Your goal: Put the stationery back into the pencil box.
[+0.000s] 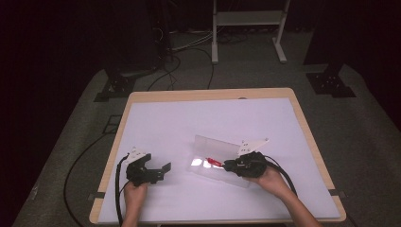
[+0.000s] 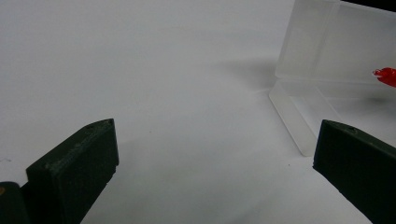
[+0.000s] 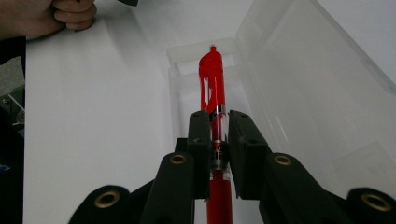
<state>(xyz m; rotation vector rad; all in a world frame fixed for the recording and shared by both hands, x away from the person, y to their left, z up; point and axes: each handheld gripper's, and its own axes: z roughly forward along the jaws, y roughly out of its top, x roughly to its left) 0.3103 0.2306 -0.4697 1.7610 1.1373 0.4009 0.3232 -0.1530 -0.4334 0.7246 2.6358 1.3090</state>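
Resting on the white sheet [image 1: 189,118] that covers the table [image 1: 302,123], the left gripper [image 1: 161,171] sits well to the left of the clear plastic box [image 1: 213,156], its jaws spread wide with nothing between them. In the left gripper view those two black jaws frame bare white surface, and the box stands off to the far right with its lid raised. The person's left hand [image 1: 135,191] grips the tool from below.

Moving right, the box lies open, its lid [image 3: 317,93] tilted up on the far side of the tray [image 3: 187,84]. A red pen [image 3: 212,88] reaches over the tray, its capped end pointing toward the box's left end.

Right of the box, the right gripper [image 3: 218,126] is clamped narrow on the pen's barrel, held by the person's right hand [image 1: 272,179]. I cannot tell whether the pen touches the tray floor.
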